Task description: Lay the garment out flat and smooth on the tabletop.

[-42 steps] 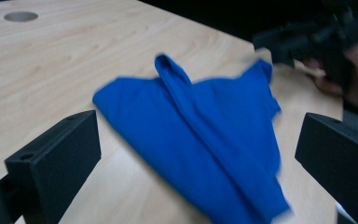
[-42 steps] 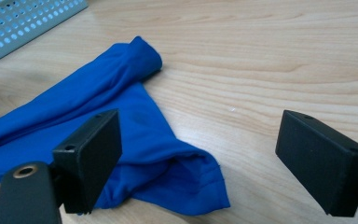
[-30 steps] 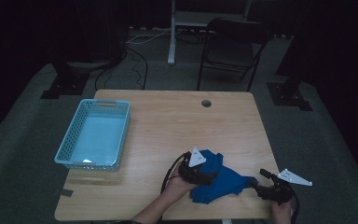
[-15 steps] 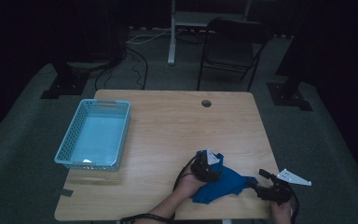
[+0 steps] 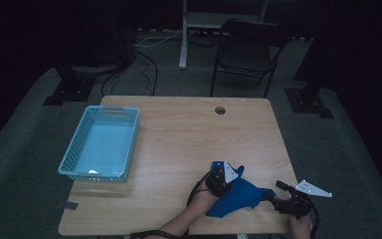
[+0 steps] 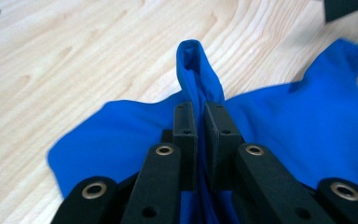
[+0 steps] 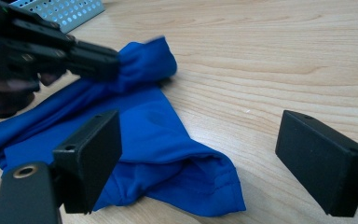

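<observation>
At the near right of the pale wooden table (image 5: pixel 179 129), we have just been closing our left gripper (image 6: pixel 199 112) on a raised fold of the crumpled blue cloth (image 6: pixel 303 126); its jaws now pinch the fabric. Our right gripper (image 7: pixel 200 154) waits beside the cloth's near corner, jaws wide apart. We judge the next move a lift toward the light-blue plastic basket (image 5: pixel 70 158), keeping the pinch firm

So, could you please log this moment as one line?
left gripper: just closed, pinching blue cloth fold | right gripper: open beside cloth | basket: empty
</observation>
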